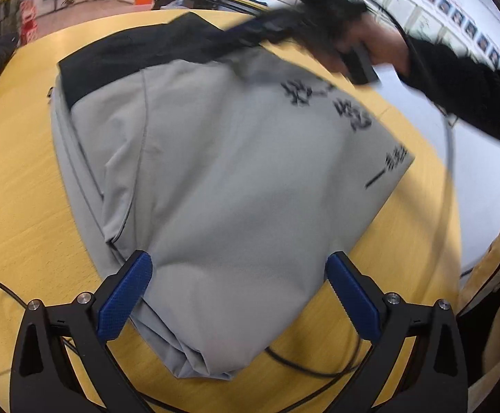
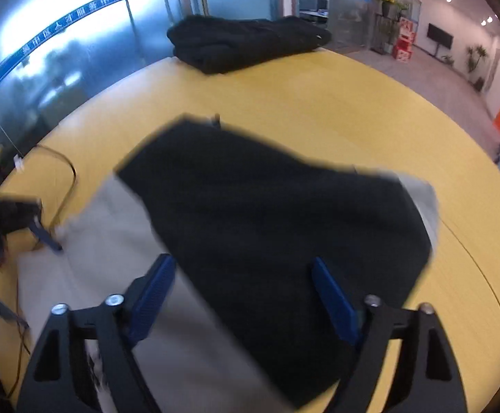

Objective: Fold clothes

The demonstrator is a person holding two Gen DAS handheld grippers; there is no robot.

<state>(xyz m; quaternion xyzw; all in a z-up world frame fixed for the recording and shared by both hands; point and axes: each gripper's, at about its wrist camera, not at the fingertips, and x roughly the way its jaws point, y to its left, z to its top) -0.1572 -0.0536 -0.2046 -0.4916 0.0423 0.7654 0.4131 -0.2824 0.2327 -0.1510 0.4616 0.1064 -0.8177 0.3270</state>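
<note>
Left wrist view first: I'm looking down on the grey fabric garment with a black upper panel and black printed lettering (image 1: 236, 158), which lies spread across the yellow wood-grain table (image 1: 19, 186). My left gripper (image 1: 238, 268) hangs low over the near end of it, blue-padded fingers (image 1: 126, 296) spread wide, nothing pinched between them; the grey cloth runs under the gap and bunches into a rumpled point near the table's near edge. A thin black cable (image 1: 301, 368) snakes out from under that bunched end. At top right I see the person's black sleeve (image 1: 463, 96) and a hand gripping the other device, all smeared by blur, right above the far black part of the garment. The lettering sits on the right side of the grey panel, close to the table edge there.

Over to the right wrist view: my right gripper (image 2: 241, 275) is also spread wide, its blue pads standing well apart with no cloth caught between them. Beneath it the black panel covers the middle of the picture, with the grey fabric showing at left and a grey sliver at the far right edge. It's blurred, so I can't tell whether the pads touch the cloth. On the far side of the table rests a folded pile of black clothing (image 2: 246, 43), well apart from the garment. At the left edge I glimpse the left gripper's blue fingertip (image 2: 49, 239) on the grey cloth.
</note>
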